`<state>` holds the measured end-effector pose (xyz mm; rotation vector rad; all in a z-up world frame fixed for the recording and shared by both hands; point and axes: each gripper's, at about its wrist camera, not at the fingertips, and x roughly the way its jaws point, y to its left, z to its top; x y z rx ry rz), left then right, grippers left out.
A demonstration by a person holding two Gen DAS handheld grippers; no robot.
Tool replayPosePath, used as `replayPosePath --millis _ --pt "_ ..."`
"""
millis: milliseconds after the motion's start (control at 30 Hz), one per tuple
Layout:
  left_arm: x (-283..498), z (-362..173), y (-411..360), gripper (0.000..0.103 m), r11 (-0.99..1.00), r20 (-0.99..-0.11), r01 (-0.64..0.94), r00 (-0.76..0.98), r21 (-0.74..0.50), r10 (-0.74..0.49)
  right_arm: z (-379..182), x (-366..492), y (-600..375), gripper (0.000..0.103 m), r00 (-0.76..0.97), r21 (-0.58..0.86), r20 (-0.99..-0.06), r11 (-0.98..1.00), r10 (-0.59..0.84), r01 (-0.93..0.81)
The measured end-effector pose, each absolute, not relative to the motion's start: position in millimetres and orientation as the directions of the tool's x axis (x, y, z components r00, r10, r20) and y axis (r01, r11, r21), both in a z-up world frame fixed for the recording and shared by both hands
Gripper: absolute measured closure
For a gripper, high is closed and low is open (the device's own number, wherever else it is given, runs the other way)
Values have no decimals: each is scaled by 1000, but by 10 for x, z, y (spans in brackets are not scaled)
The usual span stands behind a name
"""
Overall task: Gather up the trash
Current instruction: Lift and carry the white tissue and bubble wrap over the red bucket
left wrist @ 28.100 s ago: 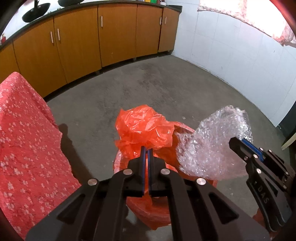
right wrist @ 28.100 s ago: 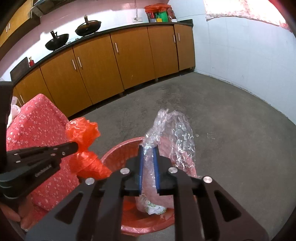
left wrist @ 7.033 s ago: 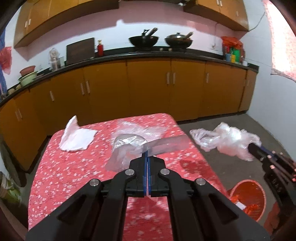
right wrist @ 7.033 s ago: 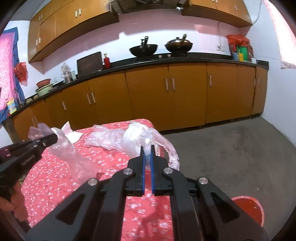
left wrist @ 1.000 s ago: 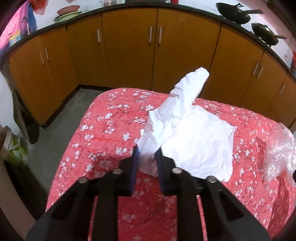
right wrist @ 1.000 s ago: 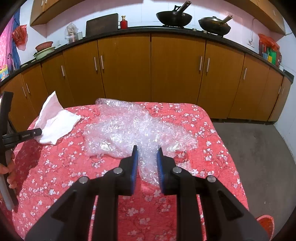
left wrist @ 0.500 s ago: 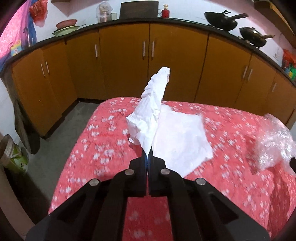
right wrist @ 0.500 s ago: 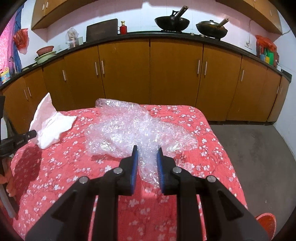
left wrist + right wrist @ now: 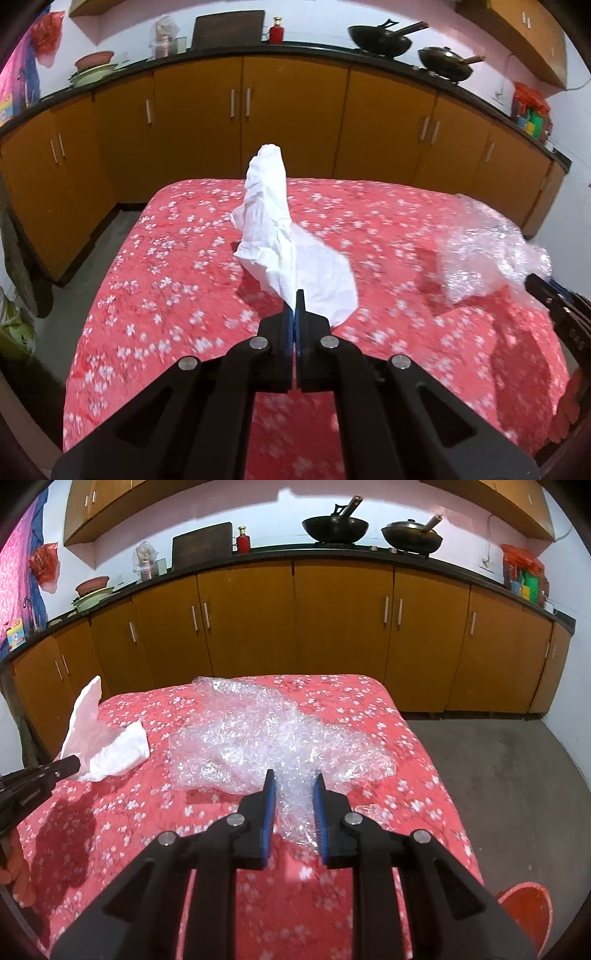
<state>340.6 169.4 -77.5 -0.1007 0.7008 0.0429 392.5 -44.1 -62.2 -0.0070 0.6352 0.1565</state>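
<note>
1. My left gripper (image 9: 295, 295) is clamped tight on a corner of the white paper (image 9: 284, 243). The sheet stands up from the fingertips in a crumpled peak, its lower fold hanging just above the red flowered tablecloth (image 9: 177, 266).
2. My right gripper (image 9: 294, 794) has its blue pads closed on a bunched tail of the bubble wrap (image 9: 266, 738). The plastic fills the gap between the pads, and the rest of the sheet spreads over the middle of the table.
3. From the right wrist view, the left gripper shows at the left edge with the white paper in its tip. Raised lettering runs along its side, but I cannot read it.
4. From the left wrist view, the right gripper comes in at the right edge with the bubble wrap at its tip.
5. A red bin (image 9: 524, 904) sits on the grey floor (image 9: 498, 768) beside the near right corner of the table, only partly in view.
6. Behind the table runs a row of orange cabinets (image 9: 332, 627) under a dark counter. On it are two black woks (image 9: 334, 526), a small red bottle (image 9: 242, 539) and a dark board (image 9: 201, 541).
7. A small colourful package (image 9: 16, 637) at the far left carries print too small for me to read, and so do the bright packets (image 9: 521, 578) at the right end of the counter.
</note>
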Motion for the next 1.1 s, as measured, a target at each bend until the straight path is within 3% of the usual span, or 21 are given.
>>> replayPosePath --millis 667,1100 --pt "2908 -287 819 103 993 -585 116 804 -23 -108 -245 3322 -1178 83 835 94 -539 993 109 -70" --pt "2751 -102 -4 103 970 -564 243 799 -16 -209 -153 3005 -2090 83 860 115 -511 992 8 59"
